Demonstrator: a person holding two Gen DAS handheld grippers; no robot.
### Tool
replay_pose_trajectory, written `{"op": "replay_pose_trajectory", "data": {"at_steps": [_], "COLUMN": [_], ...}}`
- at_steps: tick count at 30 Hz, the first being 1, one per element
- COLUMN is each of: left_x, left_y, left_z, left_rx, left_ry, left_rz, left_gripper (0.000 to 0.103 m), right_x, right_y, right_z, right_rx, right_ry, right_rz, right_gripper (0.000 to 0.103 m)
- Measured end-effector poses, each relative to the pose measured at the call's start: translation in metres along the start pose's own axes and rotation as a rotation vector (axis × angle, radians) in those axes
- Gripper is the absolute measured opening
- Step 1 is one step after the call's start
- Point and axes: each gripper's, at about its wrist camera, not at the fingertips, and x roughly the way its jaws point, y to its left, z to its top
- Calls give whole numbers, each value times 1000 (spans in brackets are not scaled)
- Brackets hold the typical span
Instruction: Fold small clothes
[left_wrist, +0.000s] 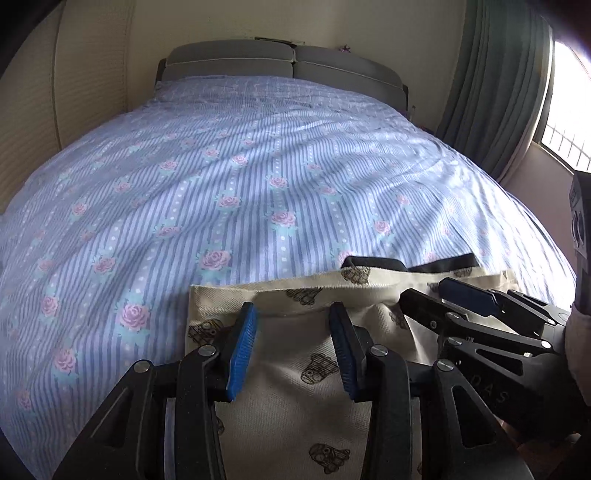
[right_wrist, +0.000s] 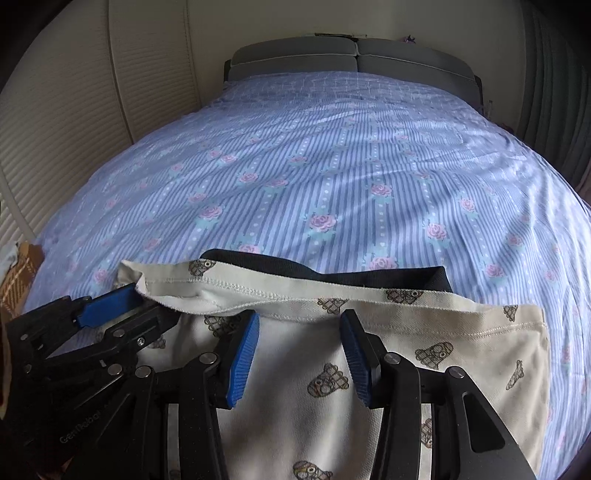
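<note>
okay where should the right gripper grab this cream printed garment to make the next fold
Probably the far right corner of the cream garment, approached from the right side, one finger slid under. That hemmed edge lies flat and exposed on the bedsheet. The right gripper is open above it.

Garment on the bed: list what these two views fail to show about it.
- Near half of the garment: cut off by the bottom edge and covered by the hand-held gripper bodies in both wrist views.
- Garment type: its outline never shows whole, so it cannot be told.
- Print motifs: too small to identify.
- Black trim: mostly tucked behind the cream fold in the right wrist view.
- Brown cloth: cut by the left edge.
</note>
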Motion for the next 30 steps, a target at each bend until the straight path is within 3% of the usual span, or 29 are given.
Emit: {"op": "replay_pose_trajectory", "data": {"at_steps": [6,12,14,16,22,25,30], "left_x": [-3,-39,-60,-85,-138,-150,-156], "left_y": [20,12,7,1,-14,-11,0], "left_z": [5,-4,-11,-26,-90,-122,-156], "left_rx": [-69,-33,-45,-49,-68,-113,-204], "left_ry": [6,24,-1,-35,-50,-35,-15], "left_rz": [40,83,77,76,131,187,175], "left_gripper": [40,40,41,47,51,57,60], "right_x": [4,-62,-87,-112,-170,-184,-191], "right_y": [-13,-47,-66,-85,-120,-125,-134], "right_z": [13,-11,-28,-48,-109,-133,-162], "right_rx": [46,70,105,171,333,375,450], "right_ry": [2,-63,-67,-69,-76,-75,-62], "right_rz": [-22,-32,-48,-61,-101,-106,-99], "right_gripper": [47,48,59,68,68,68,68]}}
